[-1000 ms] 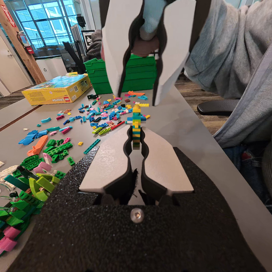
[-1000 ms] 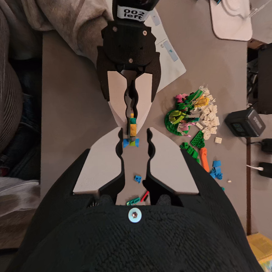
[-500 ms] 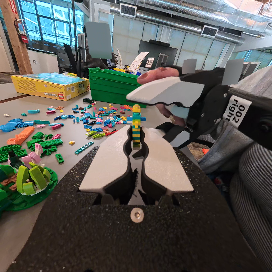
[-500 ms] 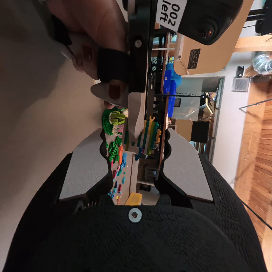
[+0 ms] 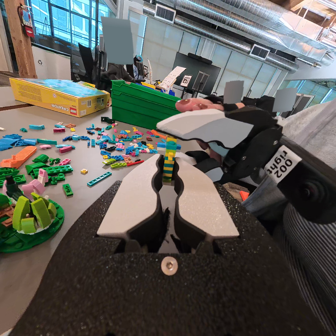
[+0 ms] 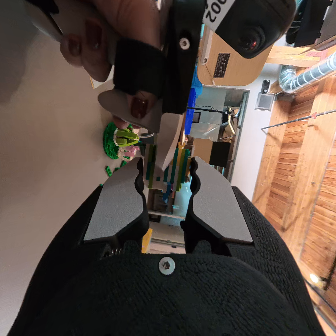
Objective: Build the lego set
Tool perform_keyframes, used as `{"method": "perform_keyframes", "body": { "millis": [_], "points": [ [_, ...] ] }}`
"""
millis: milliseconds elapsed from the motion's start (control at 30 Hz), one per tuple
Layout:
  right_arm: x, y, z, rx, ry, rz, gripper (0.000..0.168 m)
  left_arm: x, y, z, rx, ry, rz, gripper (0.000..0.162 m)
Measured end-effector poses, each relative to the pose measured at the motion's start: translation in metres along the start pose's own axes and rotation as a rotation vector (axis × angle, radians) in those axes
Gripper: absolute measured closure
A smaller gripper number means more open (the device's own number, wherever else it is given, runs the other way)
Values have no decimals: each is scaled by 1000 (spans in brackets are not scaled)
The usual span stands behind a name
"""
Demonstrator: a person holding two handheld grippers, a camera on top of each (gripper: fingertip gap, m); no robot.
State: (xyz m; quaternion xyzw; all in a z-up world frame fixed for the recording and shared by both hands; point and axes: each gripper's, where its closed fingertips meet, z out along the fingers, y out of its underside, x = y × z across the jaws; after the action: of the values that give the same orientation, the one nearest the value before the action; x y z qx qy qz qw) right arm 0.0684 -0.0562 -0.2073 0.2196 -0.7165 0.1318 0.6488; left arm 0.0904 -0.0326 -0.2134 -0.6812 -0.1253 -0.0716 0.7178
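With my left claw [image 5: 168, 161] clenched on the striped brick stack [image 5: 169, 158] and my right claw [image 6: 165, 166] released around it, I feared squeezing crooked might snap bricks off

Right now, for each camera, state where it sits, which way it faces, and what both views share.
Left wrist view: sits on the left claw, facing level across the table toward green bins; the right claw and a hand enter from the right.
Right wrist view: sits on the right claw, rolled sideways, facing the left claw and its hand.
Shared: the striped lego model, shut in the left claw, and the green lily-pad build.
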Motion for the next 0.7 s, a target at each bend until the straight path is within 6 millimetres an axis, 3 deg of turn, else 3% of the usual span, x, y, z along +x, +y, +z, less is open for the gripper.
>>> {"method": "perform_keyframes", "body": {
  "millis": [133, 267, 367, 467, 700],
  "points": [
    [0, -1, 2, 7, -13, 26, 120, -2, 0, -1, -6, -17, 26, 154],
    [-3, -1, 0, 77, -75, 224, 120, -3, 1, 0, 5, -19, 23, 154],
    [4, 8, -7, 120, -84, 440, 100, -13, 6, -1, -6, -70, 42, 154],
    [8, 34, -13, 125, -12, 676, 100, -20, 2, -5, 18, -116, 60, 154],
    [-13, 103, -16, 79, 219, 1134, 105, -26, 1, -7, 35, -202, 151, 154]
  ]
}}
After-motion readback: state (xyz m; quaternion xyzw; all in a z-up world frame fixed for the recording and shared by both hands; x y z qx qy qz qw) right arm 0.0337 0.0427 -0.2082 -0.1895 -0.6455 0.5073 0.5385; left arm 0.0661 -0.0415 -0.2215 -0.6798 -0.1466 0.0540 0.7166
